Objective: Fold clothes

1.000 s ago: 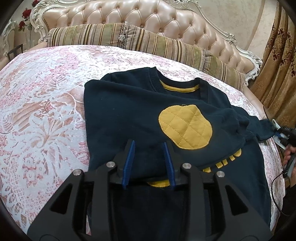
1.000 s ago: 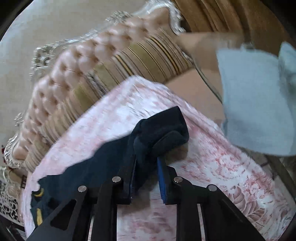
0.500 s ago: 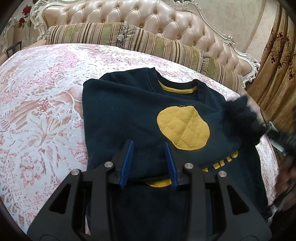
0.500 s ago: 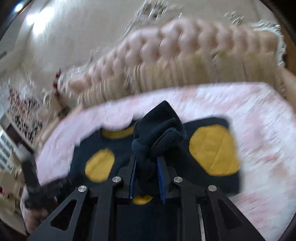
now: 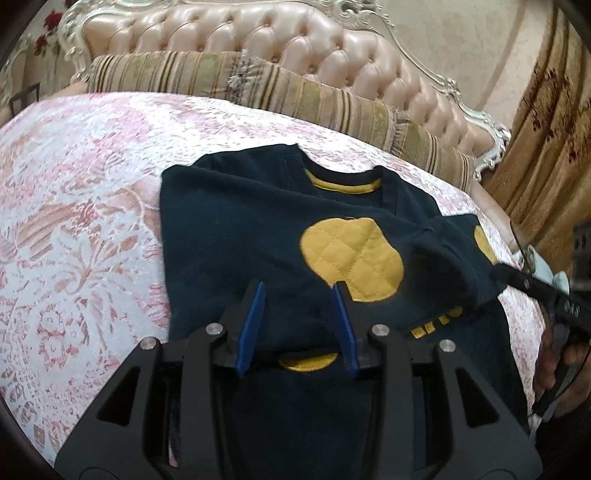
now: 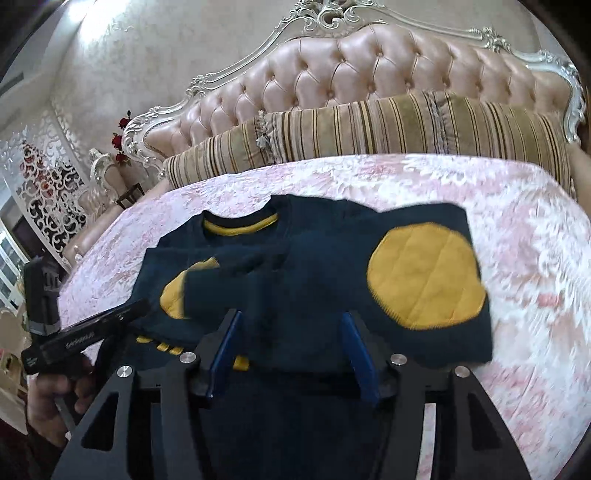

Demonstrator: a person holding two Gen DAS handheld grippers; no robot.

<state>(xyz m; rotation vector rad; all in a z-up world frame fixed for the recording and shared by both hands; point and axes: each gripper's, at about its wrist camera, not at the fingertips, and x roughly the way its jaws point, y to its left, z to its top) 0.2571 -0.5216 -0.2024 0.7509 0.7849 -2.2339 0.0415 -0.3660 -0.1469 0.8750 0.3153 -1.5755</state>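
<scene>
A navy sweater (image 5: 236, 229) with a yellow collar lining and a quilted yellow patch (image 5: 351, 258) lies flat on the bed. My left gripper (image 5: 298, 326) hangs open over its lower part, with nothing pinched between the blue pads. The right sleeve (image 6: 369, 266), which carries a round yellow elbow patch (image 6: 424, 277), lies folded across the sweater's body. Just short of that sleeve, my right gripper (image 6: 293, 345) stands wide open and holds nothing. The left gripper's black body (image 6: 85, 336) and a hand show at the left edge of the right wrist view.
The pink and white patterned bedspread (image 5: 74, 206) extends to the left of the sweater. Striped bolster pillows (image 5: 258, 85) and a tufted pink headboard (image 5: 258, 33) stand behind it. Brown curtains (image 5: 546, 129) hang at the right.
The right gripper carried the sleeve from the bed's right edge over the sweater's body and opened, letting it go. The left gripper stayed in place.
</scene>
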